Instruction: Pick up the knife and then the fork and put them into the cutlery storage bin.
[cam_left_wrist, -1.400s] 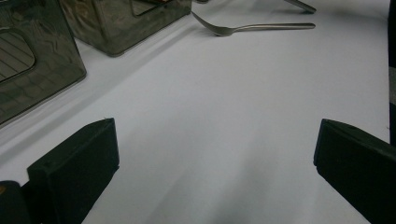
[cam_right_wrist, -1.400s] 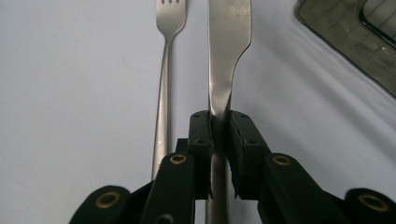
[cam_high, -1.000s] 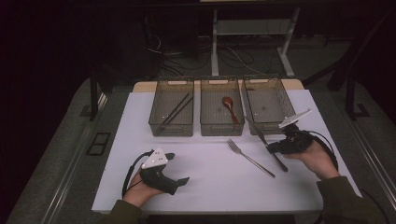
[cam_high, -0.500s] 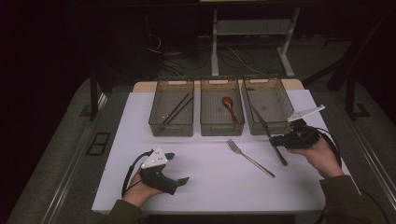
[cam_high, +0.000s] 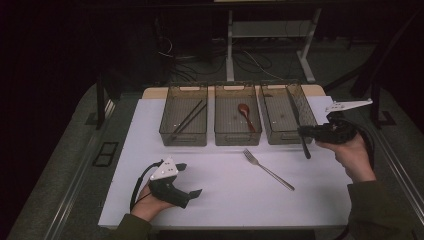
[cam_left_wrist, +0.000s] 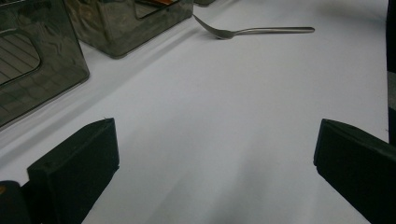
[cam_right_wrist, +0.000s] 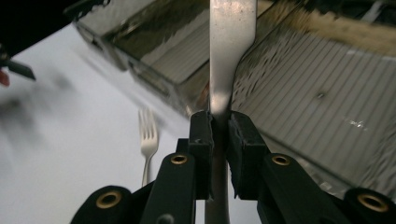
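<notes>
Two jaws of your right hand-held gripper clamp the knife over the right tray (far edge of the counter); your left hand-held gripper gapes empty.

fork before middle bin, spoon inside

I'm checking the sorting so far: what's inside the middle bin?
The middle bin holds one reddish-brown spoon, bowl toward the far end. Through the tinted walls its floor otherwise looks bare, though the near wall dims the front strip.
</notes>
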